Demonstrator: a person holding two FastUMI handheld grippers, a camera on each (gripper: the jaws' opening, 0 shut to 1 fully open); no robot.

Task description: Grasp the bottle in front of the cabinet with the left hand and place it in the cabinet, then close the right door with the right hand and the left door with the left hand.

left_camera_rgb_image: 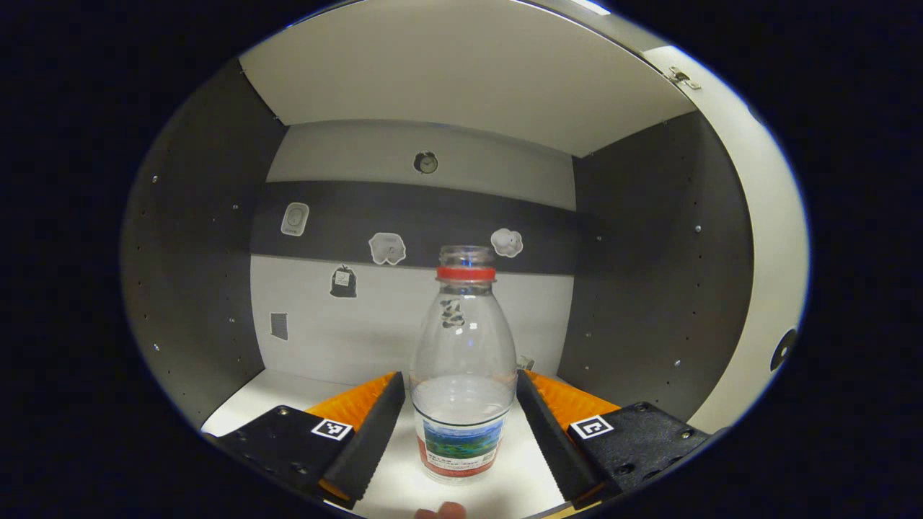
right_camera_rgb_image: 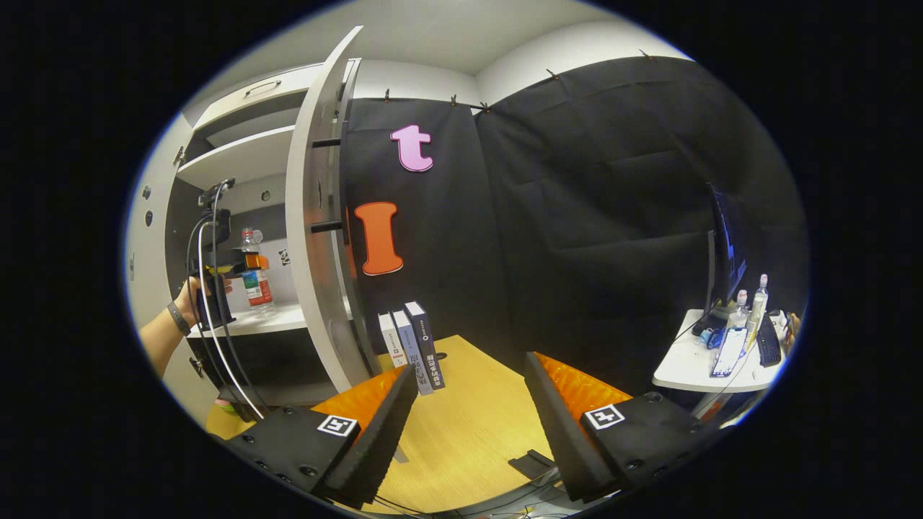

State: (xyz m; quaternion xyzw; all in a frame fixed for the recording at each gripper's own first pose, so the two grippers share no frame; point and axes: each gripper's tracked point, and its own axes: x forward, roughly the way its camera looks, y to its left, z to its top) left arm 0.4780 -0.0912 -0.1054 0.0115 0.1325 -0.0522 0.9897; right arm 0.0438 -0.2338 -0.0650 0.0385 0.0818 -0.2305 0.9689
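A clear plastic bottle (left_camera_rgb_image: 461, 375) with a red neck ring, no cap and a colourful label stands upright on the white cabinet shelf (left_camera_rgb_image: 259, 404). My left gripper (left_camera_rgb_image: 460, 393) reaches into the cabinet, its fingers pressed against both sides of the bottle. The right gripper view shows the same bottle (right_camera_rgb_image: 256, 281) in the left gripper (right_camera_rgb_image: 231, 270), held by a hand at the cabinet's open front. The right door (right_camera_rgb_image: 317, 238) stands wide open. My right gripper (right_camera_rgb_image: 469, 404) is open and holds nothing, above the wooden table (right_camera_rgb_image: 461, 432).
Dark side walls and a back wall with small stickers (left_camera_rgb_image: 387, 247) enclose the shelf. The open right door (left_camera_rgb_image: 768, 238) curves past on the right. Three books (right_camera_rgb_image: 414, 346) stand by the door. A side table (right_camera_rgb_image: 692, 367) carries a monitor, bottles and a keyboard.
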